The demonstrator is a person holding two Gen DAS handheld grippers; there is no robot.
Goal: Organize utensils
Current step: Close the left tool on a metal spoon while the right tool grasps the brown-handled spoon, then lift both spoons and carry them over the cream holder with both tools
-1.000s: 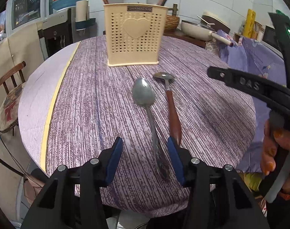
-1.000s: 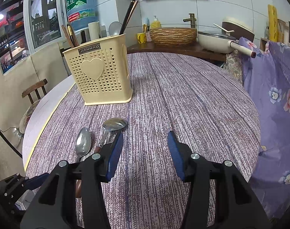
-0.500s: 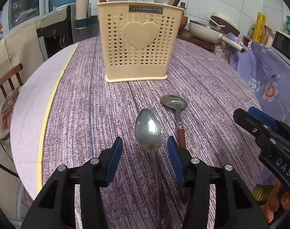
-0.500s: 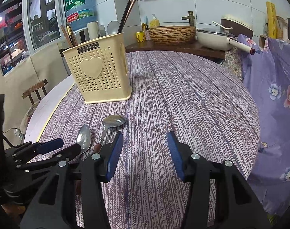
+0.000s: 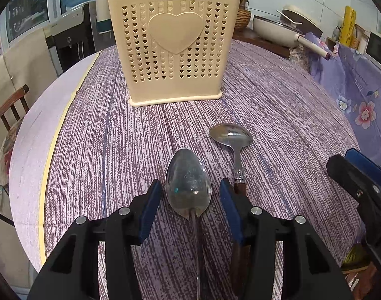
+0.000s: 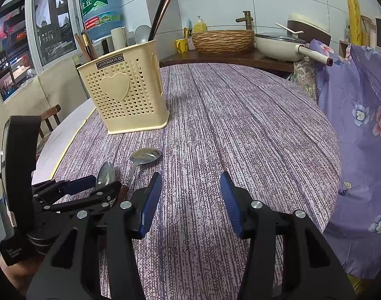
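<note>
I am holding my left gripper (image 5: 190,203) open over the worktop (image 5: 110,135), its blue pads straddling the bowl of the steel spoon (image 5: 188,190) without touching it — the handle is running back under the gripper, so the long axis is lying along my pointing line. The wooden-handled spoon (image 5: 231,135) is lying just to the right, nearly parallel. My right gripper (image 6: 191,200) is hovering open and empty, farther off. The cream holder (image 5: 175,47) is standing straight ahead, beyond both spoons.
</note>
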